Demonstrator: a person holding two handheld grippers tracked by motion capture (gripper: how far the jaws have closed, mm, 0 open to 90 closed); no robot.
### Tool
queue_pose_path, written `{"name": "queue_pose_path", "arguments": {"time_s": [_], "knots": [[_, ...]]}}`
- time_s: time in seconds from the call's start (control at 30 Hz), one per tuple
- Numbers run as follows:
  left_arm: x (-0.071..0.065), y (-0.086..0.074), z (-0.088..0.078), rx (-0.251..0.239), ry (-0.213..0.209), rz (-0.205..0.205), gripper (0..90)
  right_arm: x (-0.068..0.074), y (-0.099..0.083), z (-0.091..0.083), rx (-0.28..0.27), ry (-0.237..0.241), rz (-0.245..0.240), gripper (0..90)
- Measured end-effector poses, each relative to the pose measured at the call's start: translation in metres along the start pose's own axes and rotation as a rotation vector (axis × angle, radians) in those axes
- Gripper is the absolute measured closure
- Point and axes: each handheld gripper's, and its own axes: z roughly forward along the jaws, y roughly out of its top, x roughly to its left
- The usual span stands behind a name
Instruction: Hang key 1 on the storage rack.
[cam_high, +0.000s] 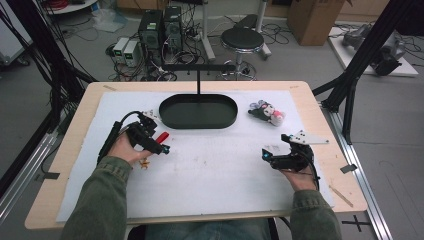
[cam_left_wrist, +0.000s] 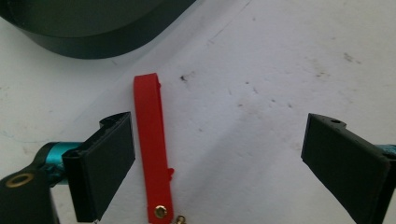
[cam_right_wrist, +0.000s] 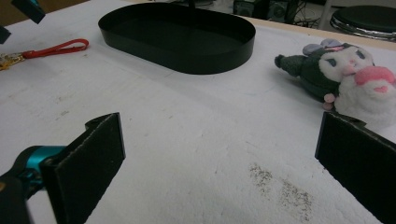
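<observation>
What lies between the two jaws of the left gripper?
In the left gripper view, the red strap lies flat on the white mat between the open jaws, close to one of them.

The high view looks forward and down over the whole table (cam_high: 65, 150); both gripper views sit low and close (each shares the black tray (cam_right_wrist: 187, 56)).

Counter (cam_high: 75, 150): pale wood, topped with a white sheet (cam_high: 225, 170).
Floor (cam_high: 390, 140): grey, strewn with cables.
Stool (cam_high: 242, 39): round, black, behind the counter.
Computers (cam_high: 160, 27): dark towers on the floor.
Box (cam_high: 312, 17): cardboard, back right.
Frame (cam_high: 370, 45): black struts at both sides.
</observation>
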Motion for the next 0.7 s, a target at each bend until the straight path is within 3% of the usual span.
{"name": "queue_pose_path", "arguments": {"time_s": [0.3,0.53,0.7], "knots": [[0.023,0.020,0.031,0.124,-0.015,-0.021,14.0,-0.001,0.000,0.002,0.008,0.003,-0.006,0.6],[0.042,0.026,0.034,0.172,-0.026,-0.076,22.2,-0.005,0.001,0.001,0.023,-0.016,-0.009,0.6],[0.044,0.025,0.038,0.205,-0.017,-0.097,27.5,-0.004,0.001,0.001,0.022,-0.014,-0.014,0.6]]}}
